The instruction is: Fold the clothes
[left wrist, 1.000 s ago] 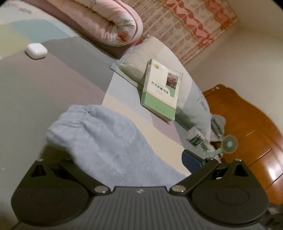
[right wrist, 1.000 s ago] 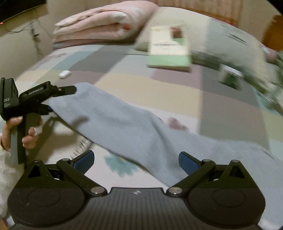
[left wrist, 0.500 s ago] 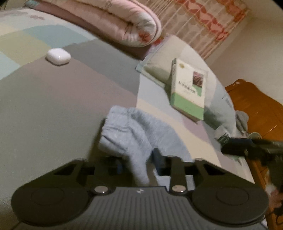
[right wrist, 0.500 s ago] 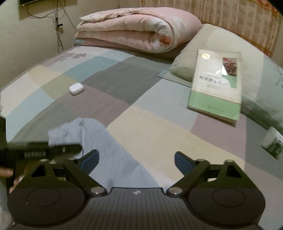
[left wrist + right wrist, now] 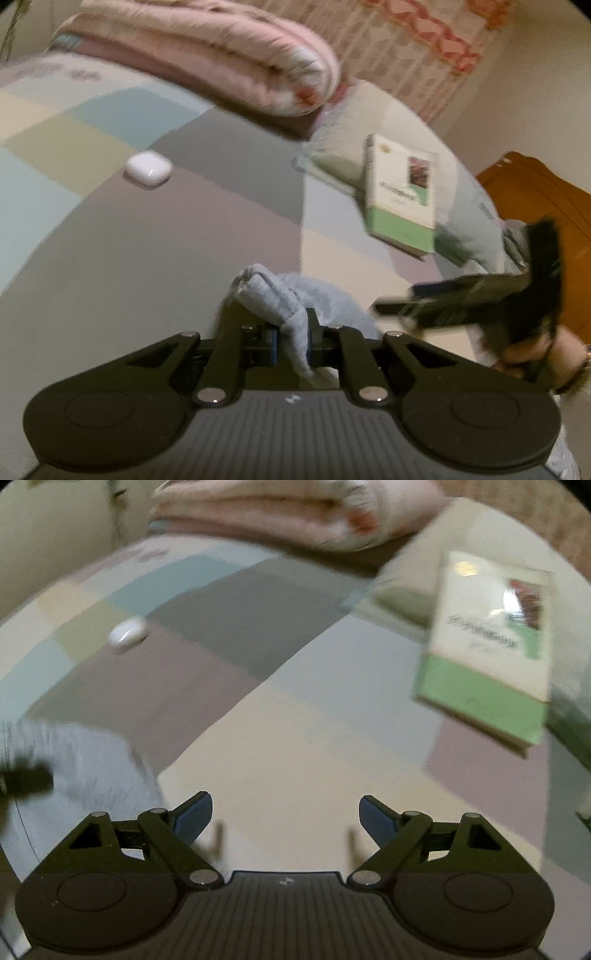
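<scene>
Pinching the light-blue garment [image 5: 291, 306] w/ my left claw [image 5: 291, 341]: jaws are narrow, a bunched fold of the fabric squeezed between the blue pads, and the rest of the cloth trails off to the right and down behind the claw body. My right claw [image 5: 285, 814] is wide apart, nothing between its pads, hovering over a cream patch of the bed sheet [image 5: 295, 746]. From the left wrist cam I see that right claw as a dark blurred shape [image 5: 480, 295] w/ the person's hand [image 5: 543, 354] gripping its handle at the right edge. From the right wrist cam the garment shows as a blurry blue mass at lower left [image 5: 85, 760], lying on the checked sheet.

Other stuff on the bed: a small white earbud case [image 5: 148, 171], lid closed so can't tell what's in it; a green-and-white book [image 5: 402, 195] resting on a pale pillow [image 5: 343, 155]; a rolled pink quilt [image 5: 221, 62] at the far end, against the patterned curtain [image 5: 417, 48]. Wooden furniture [image 5: 535, 192] sits at the right. Both views are motion-blurred.
</scene>
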The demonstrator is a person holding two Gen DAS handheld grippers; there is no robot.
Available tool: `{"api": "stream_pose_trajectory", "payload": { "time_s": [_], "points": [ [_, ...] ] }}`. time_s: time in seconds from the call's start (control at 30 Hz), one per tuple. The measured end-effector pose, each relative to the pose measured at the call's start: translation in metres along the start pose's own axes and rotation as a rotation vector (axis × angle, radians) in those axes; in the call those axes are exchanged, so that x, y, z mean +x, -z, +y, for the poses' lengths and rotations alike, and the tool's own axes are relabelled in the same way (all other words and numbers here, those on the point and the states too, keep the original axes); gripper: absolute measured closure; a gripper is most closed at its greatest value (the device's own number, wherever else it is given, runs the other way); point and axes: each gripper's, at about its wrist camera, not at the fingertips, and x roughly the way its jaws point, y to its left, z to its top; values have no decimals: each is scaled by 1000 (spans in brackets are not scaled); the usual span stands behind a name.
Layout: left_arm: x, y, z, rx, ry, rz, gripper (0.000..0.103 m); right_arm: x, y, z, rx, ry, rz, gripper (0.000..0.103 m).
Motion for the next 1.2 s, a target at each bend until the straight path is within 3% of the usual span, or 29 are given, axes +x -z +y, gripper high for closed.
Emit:
{"api": "stream_pose_trajectory", "payload": {
  "time_s": [0.13,0.2,0.27,0.4,0.53,0.63,0.67,0.7,0.9,1.07,1.2],
  "points": [
    [-6,1,-9,79,-19,7,85,0,25,30,-113,-73,60,13],
    [7,4,-5,78,-46,58,82,-5,35,43,-174,-100,79,13],
    [21,7,-2,78,-98,100,82,-10,40,52,-236,-94,85,13],
    [33,14,1,90,-115,129,83,-16,34,55,-262,-93,63,14],
    [34,15,4,89,-110,128,83,-8,24,50,-220,-140,51,48],
    [31,15,6,86,-96,116,84,-1,25,54,-227,-176,69,66],
    [30,15,7,83,-90,106,84,0,26,56,-235,-188,69,90],
    [29,15,7,81,-80,92,86,-2,27,59,-248,-200,68,98],
    [18,13,4,99,-31,-22,88,-13,13,54,-253,-71,-14,98],
    [24,11,5,103,-47,-33,89,-16,-6,30,-159,-4,-63,98],
    [43,11,6,106,-109,21,90,-12,-10,22,-139,35,-83,98]
  ]
}}
